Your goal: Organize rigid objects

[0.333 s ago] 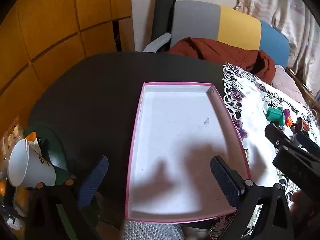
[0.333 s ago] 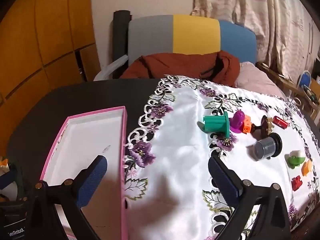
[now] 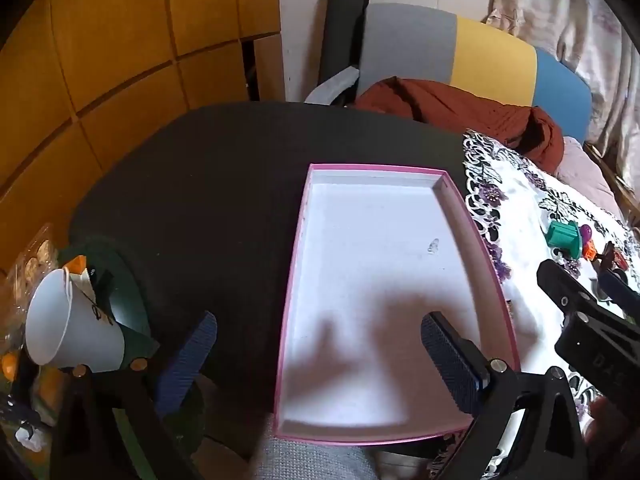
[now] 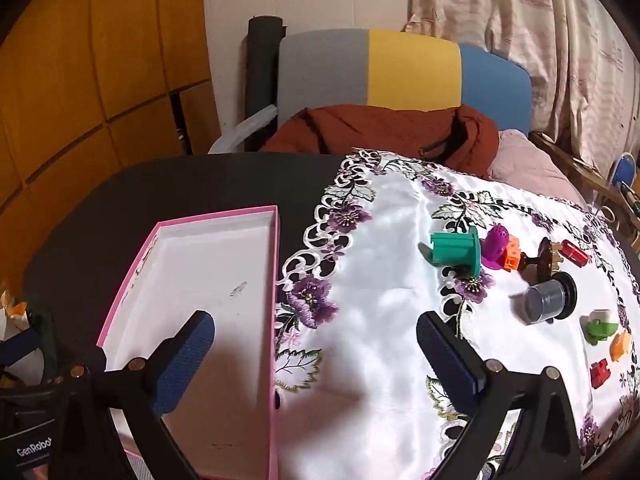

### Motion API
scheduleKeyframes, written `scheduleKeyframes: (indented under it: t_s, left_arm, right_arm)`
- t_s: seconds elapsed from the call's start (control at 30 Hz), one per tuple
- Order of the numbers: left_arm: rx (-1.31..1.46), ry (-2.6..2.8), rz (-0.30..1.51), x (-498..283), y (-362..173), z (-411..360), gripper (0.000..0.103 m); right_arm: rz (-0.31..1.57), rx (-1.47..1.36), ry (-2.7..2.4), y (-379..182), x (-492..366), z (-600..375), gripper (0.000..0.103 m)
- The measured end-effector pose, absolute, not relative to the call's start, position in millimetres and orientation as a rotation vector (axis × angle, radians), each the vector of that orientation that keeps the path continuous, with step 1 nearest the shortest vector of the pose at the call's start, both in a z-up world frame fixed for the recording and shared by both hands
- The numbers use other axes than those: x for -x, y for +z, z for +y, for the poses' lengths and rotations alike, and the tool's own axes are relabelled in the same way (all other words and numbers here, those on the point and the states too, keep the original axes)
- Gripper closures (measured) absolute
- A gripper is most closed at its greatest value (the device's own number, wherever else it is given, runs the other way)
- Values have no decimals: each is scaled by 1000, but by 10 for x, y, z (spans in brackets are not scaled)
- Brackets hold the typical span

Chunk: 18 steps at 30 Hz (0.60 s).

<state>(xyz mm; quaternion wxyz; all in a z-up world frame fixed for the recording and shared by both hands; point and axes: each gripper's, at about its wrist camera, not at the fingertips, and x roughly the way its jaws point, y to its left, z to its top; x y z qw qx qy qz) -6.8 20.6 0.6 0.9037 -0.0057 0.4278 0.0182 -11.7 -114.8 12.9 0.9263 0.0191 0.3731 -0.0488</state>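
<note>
A pink-rimmed white tray [image 3: 297,248] lies empty on the dark table; it also shows in the right wrist view [image 4: 275,264]. Small rigid toys lie on the white embroidered cloth [image 4: 380,288]: a teal piece [image 4: 456,249], a purple piece [image 4: 495,242], an orange block [image 4: 512,255], a brown piece [image 4: 544,257], a red cylinder [image 4: 575,251], a grey-black cylinder [image 4: 548,300], a green-white piece [image 4: 599,325], a small orange piece [image 4: 621,345] and a red block [image 4: 600,374]. My left gripper [image 3: 318,356] is open above the tray's near end. My right gripper [image 4: 314,354] is open above the cloth's left edge, holding nothing.
A white paper cup [image 3: 68,332] lies on its side at the table's left edge beside a dark green object [image 3: 124,280]. A chair [image 4: 400,68] with a rust-brown garment [image 4: 384,128] stands behind the table. Wooden panels [image 3: 100,60] at left.
Both views have shifted only slightly. No object has moved and both grippers remain open.
</note>
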Motion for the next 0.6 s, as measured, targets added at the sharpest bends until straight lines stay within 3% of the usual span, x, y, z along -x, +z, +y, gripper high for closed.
scheduleKeyframes:
  t_s: [0.23,0.6]
  left_arm:
    - [2,58,898,82,-42,242,0]
    - [-5,27,905,81,-46,201,0]
  right_arm:
    - [772,-34,-76,79,74,-1654,0]
    - [781,-37,-67,38,85,-1691,0]
